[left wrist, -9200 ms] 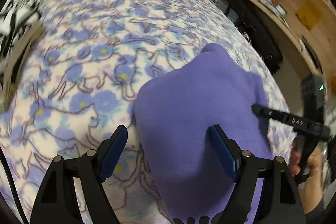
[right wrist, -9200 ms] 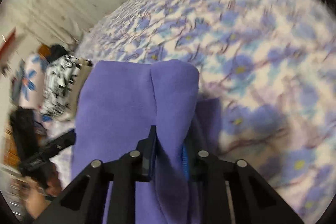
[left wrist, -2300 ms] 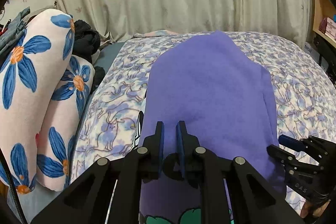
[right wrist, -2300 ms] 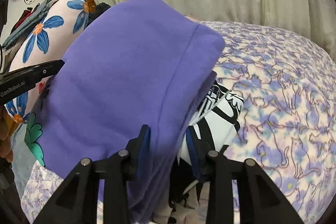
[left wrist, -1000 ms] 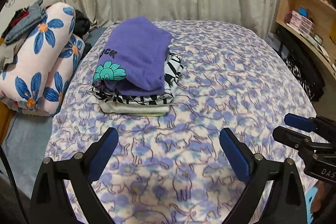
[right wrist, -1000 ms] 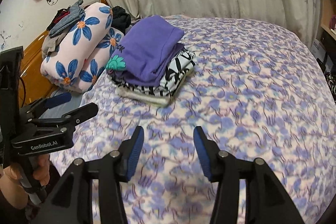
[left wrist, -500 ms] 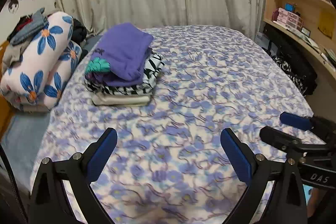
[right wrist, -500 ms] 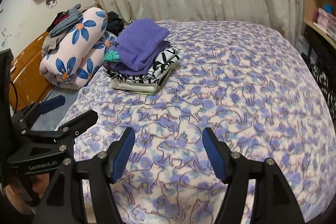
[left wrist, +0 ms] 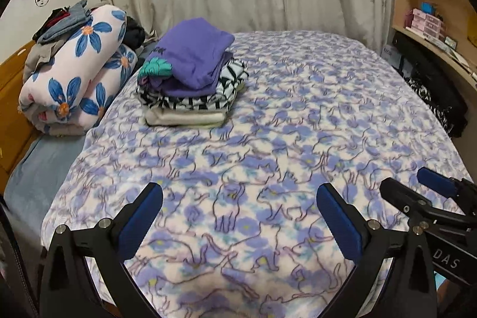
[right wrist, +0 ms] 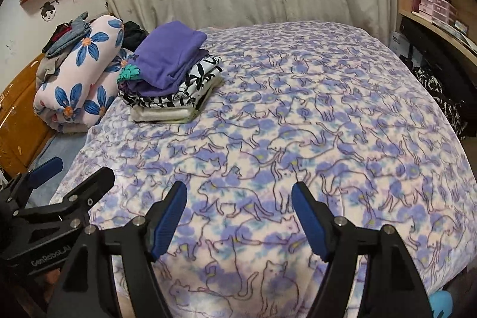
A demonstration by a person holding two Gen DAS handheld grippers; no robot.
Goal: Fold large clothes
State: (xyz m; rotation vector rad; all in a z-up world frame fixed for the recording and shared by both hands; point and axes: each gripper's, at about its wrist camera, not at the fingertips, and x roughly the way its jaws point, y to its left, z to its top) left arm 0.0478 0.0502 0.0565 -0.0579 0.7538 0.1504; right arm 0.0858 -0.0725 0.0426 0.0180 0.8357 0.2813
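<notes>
Purple garment (left wrist: 193, 55) now released, stacked.

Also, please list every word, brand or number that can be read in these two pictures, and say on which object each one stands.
"DAS": white letters on the black body of the right tongs, at the right edge of the left wrist view.
"GenRoboT.AI", last letters unclear: on the left tongs, at the left edge of the right wrist view.
Dark print on the purple garment: too small to read.
Boxes on the shelf: labels too blurred to read.

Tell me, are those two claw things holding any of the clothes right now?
No. The left gripper is open over bare blanket, and the right gripper, jaws opening, grips nothing either.
</notes>
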